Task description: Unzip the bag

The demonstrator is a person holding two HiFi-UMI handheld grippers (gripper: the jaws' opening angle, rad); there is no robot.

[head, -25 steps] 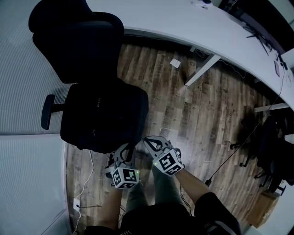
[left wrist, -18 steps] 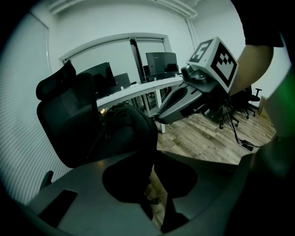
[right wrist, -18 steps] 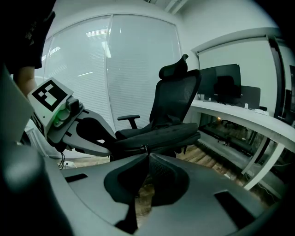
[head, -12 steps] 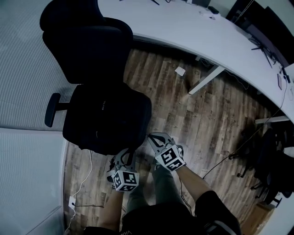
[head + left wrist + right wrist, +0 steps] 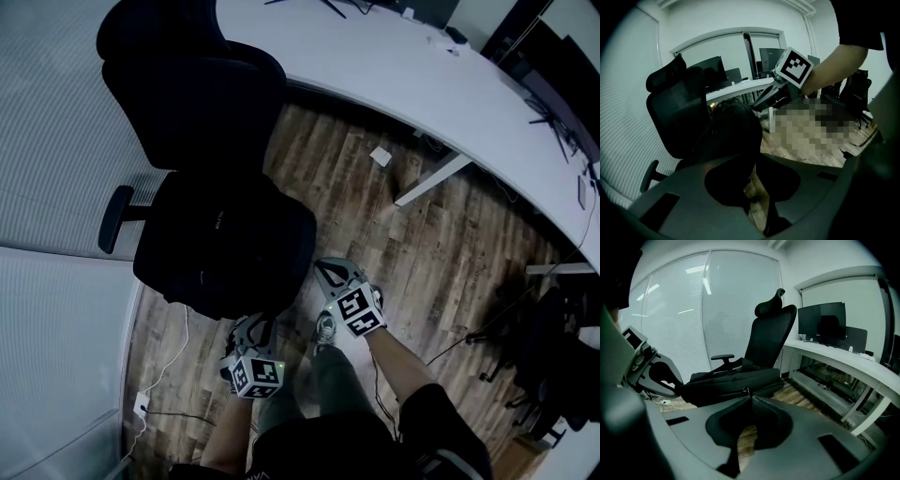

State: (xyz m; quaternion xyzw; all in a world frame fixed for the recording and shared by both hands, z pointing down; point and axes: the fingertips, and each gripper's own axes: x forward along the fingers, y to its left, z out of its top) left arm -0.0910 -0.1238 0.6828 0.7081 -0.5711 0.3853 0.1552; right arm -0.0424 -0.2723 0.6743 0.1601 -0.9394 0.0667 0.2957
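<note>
A black bag [image 5: 234, 244] lies flat on the seat of a black office chair [image 5: 187, 84]. My left gripper [image 5: 251, 330] is at the bag's near corner. Its jaws have just been closing, and the dark bag fabric [image 5: 733, 136] sits between their tips. My right gripper [image 5: 330, 272] is at the bag's right edge. In the right gripper view it [image 5: 747, 397] is shut on the small zipper pull [image 5: 746, 391], with the bag [image 5: 736, 380] stretched out behind. The left gripper [image 5: 670, 380] shows there at the bag's left end.
A long white desk [image 5: 422, 84] curves across the far side, with a slanted leg [image 5: 431, 178] and monitors [image 5: 825, 324] on it. Cables and a power strip [image 5: 141, 405] lie on the wood floor. A second dark chair [image 5: 562, 347] stands at the right. Blinds line the left wall.
My right gripper has slid to the right along the bag's edge, away from the left one. The left gripper has stayed at the bag's near corner.
</note>
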